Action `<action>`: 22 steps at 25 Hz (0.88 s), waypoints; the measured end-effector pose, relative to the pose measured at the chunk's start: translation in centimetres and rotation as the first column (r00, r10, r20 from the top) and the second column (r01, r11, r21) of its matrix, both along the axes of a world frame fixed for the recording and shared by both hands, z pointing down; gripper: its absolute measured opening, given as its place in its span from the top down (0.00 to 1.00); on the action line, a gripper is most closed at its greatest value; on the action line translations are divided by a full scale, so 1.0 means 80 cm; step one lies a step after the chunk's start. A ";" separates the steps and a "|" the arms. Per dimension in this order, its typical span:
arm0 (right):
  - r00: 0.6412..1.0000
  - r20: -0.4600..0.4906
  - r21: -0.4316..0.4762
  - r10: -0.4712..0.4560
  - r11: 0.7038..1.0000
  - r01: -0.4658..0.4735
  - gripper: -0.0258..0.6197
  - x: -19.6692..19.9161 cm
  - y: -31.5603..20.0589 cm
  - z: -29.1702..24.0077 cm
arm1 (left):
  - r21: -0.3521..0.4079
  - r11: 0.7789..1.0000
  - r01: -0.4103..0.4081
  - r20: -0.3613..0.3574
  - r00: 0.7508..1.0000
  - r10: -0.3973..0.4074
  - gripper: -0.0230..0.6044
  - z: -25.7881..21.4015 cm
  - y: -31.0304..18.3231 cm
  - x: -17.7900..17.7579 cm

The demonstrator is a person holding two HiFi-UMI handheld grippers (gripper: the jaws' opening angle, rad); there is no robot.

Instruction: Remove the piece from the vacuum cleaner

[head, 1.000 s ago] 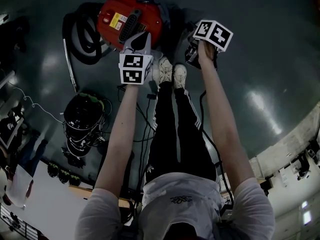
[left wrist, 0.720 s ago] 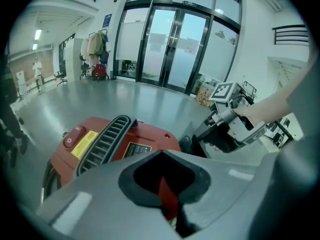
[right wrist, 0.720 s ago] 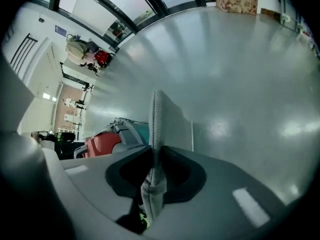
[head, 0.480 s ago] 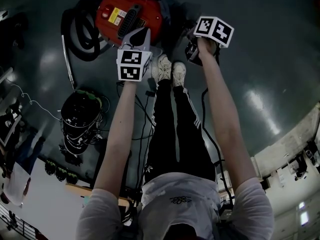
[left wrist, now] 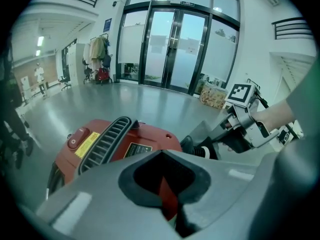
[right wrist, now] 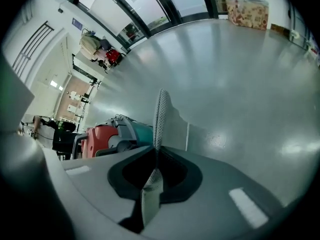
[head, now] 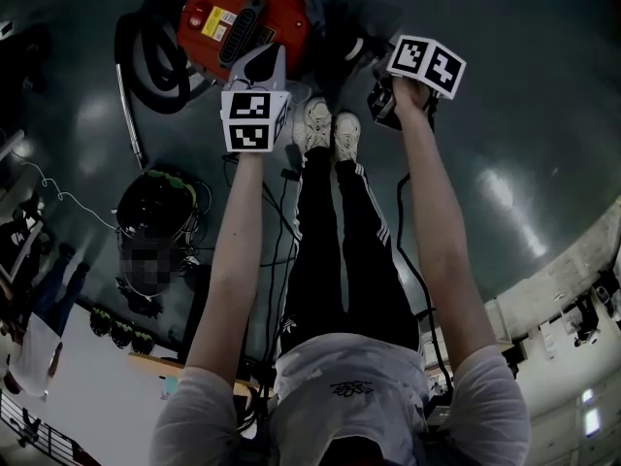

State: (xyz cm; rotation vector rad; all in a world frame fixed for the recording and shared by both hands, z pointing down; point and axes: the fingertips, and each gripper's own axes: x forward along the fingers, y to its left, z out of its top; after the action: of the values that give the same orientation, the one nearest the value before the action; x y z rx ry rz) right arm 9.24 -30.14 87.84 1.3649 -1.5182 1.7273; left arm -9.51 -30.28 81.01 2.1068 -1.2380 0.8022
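1. On the grey floor, in the head view, the red vacuum cleaner [head: 238, 17] is seen ahead of the person's shoes [head: 325, 129], with its black hose [head: 146, 66] coiled at its left. The left gripper [head: 262, 64] is held over its near edge, the right gripper [head: 376, 61] just to its right.
2. In the left gripper view, the left gripper's jaws are shown together, with nothing held. A black ribbed piece [left wrist: 199, 146] is seen at the vacuum cleaner's right side, just under the right gripper's tips.
3. In the right gripper view, the jaws have just been closing and are pressed pad to pad, with nothing between them.
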 end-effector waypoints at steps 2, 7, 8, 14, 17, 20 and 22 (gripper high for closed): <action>1.000 0.009 0.010 0.010 1.000 -0.010 0.89 0.004 0.003 -0.002 | 0.005 1.000 0.001 0.007 1.000 -0.001 0.96 -0.002 -0.001 0.000; 0.997 0.019 0.014 0.075 0.997 -0.075 0.89 0.012 0.018 0.000 | 0.008 1.000 0.015 0.008 1.000 -0.015 0.96 -0.002 0.000 0.000; 0.997 -0.011 0.004 0.081 0.997 -0.081 0.89 0.022 0.024 0.003 | 0.009 1.000 0.021 0.006 1.000 -0.021 0.96 -0.002 0.000 0.000; 0.977 -0.209 -0.056 -0.041 0.998 0.030 0.89 0.150 0.113 0.016 | 0.036 0.998 0.046 0.008 0.999 -0.046 0.96 -0.004 -0.002 -0.001; 0.977 -0.191 -0.029 -0.094 0.995 0.090 0.89 0.161 0.126 -0.004 | 0.024 0.995 0.096 -0.010 0.995 -0.096 0.96 -0.003 -0.003 -0.006; 0.967 -0.180 -0.007 -0.178 0.984 0.180 0.89 0.145 0.135 -0.027 | -0.010 0.979 0.205 -0.053 0.977 -0.206 0.96 -0.008 0.004 -0.010; 0.967 -0.164 0.026 -0.195 0.979 0.201 0.89 0.132 0.132 -0.046 | 0.000 0.972 0.234 -0.071 0.970 -0.233 0.96 -0.027 0.008 -0.008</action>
State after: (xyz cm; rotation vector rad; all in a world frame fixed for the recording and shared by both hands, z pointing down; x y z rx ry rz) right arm 19.81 -19.55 84.12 1.2909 -1.5502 1.4363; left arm -10.16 -29.64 78.88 1.9319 -1.4202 0.6142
